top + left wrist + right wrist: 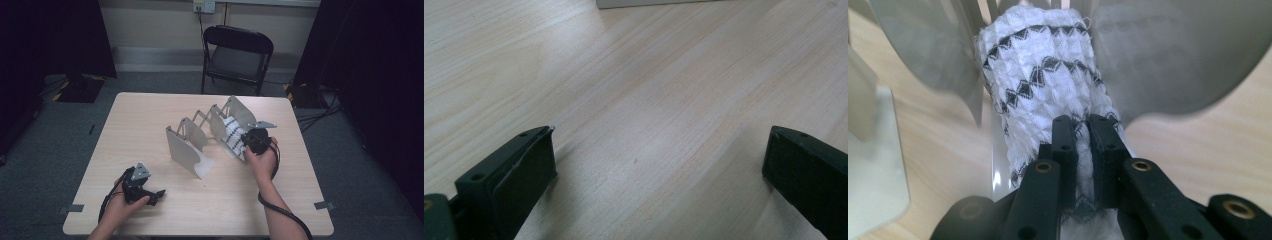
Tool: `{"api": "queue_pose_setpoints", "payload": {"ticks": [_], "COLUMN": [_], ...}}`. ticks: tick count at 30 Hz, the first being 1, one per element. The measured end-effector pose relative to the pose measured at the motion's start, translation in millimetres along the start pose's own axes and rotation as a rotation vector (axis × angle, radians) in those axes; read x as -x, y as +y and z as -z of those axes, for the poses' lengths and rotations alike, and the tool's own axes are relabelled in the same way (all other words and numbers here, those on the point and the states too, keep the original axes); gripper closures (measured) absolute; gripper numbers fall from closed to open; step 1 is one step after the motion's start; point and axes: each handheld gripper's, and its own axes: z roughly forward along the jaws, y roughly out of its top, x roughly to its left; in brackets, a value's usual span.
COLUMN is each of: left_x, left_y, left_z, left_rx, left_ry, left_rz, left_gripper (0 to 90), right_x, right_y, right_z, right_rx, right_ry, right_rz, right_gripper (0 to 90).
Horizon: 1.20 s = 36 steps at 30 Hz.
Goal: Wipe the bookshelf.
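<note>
A: While the right gripper (1083,125) pinches the cloth (1043,85), what worries you?

B: The grip is only on the cloth's near end, jaws closed tight on a fold. I judge that a push could buckle the soft roll against a rack (200,137) plate instead of sliding it into the slot, or it could slip free. The rack looks light, and a sideways shove might drag it across the table (150,120).

A: Where does the cloth sit now?

B: In the rack's right-hand part, between two of its grey plates, with the near end sticking out toward the person.

A: And its direction?

B: It's a rolled tube, white with black zigzag bands. Its long axis runs from the gripper into the rack, tilted upward; the far end points away from the person, between the plates.

A: The other hand?

B: The left gripper (150,196) rests near the table's front edge, well apart from the rack on its left. Its jaws stand wide with nothing between them.
</note>
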Motion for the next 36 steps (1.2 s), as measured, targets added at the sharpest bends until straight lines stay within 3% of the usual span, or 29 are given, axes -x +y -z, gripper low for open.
{"api": "queue_pose_setpoints", "payload": {"ticks": [7,17,27,36], "left_x": [0.0,-0.8,-0.8,-0.8], "left_y": [0.0,0.1,0.1,0.1], "left_z": [0.0,0.7,0.6,0.7], "left_rx": [0.000,-0.008,-0.007,-0.008], "left_ry": [0.000,0.001,0.002,0.001], "left_rz": [0.001,-0.010,-0.009,-0.009], "left_gripper": [0.2,0.3,0.3,0.3], "right_x": [3.6,9.3,16.4,17.5], "right_y": [-31.0,-36.8,-6.8,43.5], "right_z": [-12.8,-8.5,30.4,68.0], "right_rx": [-0.048,-0.047,0.020,0.124], "right_ry": [0.010,0.051,0.065,0.062], "right_rz": [-0.018,-0.024,0.011,0.054], "right_gripper": [82.4,81.9,82.0,81.9]}}
